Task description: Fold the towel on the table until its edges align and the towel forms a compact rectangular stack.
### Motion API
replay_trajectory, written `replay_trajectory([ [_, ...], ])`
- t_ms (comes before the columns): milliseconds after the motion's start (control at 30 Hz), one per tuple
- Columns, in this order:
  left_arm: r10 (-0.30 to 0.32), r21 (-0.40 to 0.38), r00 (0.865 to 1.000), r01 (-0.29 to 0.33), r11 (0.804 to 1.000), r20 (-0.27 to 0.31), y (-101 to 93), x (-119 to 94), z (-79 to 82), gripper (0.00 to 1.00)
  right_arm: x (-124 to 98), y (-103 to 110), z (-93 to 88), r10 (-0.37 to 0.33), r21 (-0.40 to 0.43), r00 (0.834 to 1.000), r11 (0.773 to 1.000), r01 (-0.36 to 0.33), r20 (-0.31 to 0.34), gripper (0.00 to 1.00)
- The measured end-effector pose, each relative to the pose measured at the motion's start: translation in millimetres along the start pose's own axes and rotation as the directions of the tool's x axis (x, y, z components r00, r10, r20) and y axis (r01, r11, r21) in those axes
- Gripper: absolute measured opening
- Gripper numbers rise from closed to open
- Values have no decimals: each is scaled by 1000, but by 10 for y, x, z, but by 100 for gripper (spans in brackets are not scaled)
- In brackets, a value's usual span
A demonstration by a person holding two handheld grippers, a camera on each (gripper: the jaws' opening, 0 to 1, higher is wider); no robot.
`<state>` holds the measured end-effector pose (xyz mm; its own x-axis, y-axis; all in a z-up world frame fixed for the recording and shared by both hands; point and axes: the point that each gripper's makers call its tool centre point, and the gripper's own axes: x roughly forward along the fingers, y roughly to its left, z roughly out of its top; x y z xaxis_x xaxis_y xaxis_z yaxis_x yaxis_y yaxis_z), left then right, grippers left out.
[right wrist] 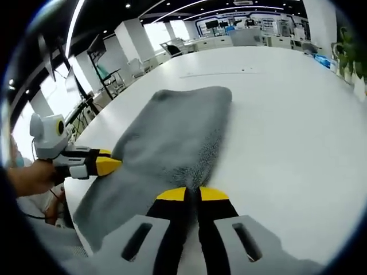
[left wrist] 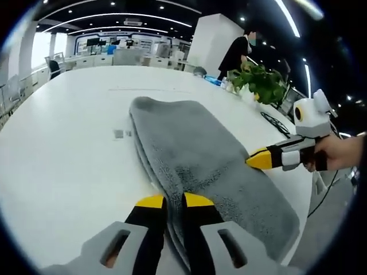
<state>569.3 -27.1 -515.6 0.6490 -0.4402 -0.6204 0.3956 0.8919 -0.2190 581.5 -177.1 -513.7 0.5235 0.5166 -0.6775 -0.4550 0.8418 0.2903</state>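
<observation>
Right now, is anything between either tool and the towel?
Nothing visible. The left tool and the right tool are each shut on an edge of the grey towel, which lies on the white table.

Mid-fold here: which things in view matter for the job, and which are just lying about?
Job:
grey towel
left gripper, shut on the towel's edge
right gripper, shut on the towel's edge
white table

Lying about:
potted plant
black cable
</observation>
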Motion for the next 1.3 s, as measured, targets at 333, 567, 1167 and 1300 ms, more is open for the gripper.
replay_trajectory([
  [333,-72,36,997,73,997,-14,-450,136,9,11,-267,-360,-127,-53,22,999,998,53,6,3],
  [567,-88,99,995,93,991,-47,-716,188,-6,11,-442,-500,-240,-76,35,997,996,76,7,3],
  [1167,-101,158,992,112,981,-78,-953,227,-63,11,-605,-637,-330,-93,13,996,996,93,2,4],
  [1300,-101,157,993,108,982,-54,-913,208,-51,13,-634,-618,-312,-78,-4,997,997,78,1,5],
])
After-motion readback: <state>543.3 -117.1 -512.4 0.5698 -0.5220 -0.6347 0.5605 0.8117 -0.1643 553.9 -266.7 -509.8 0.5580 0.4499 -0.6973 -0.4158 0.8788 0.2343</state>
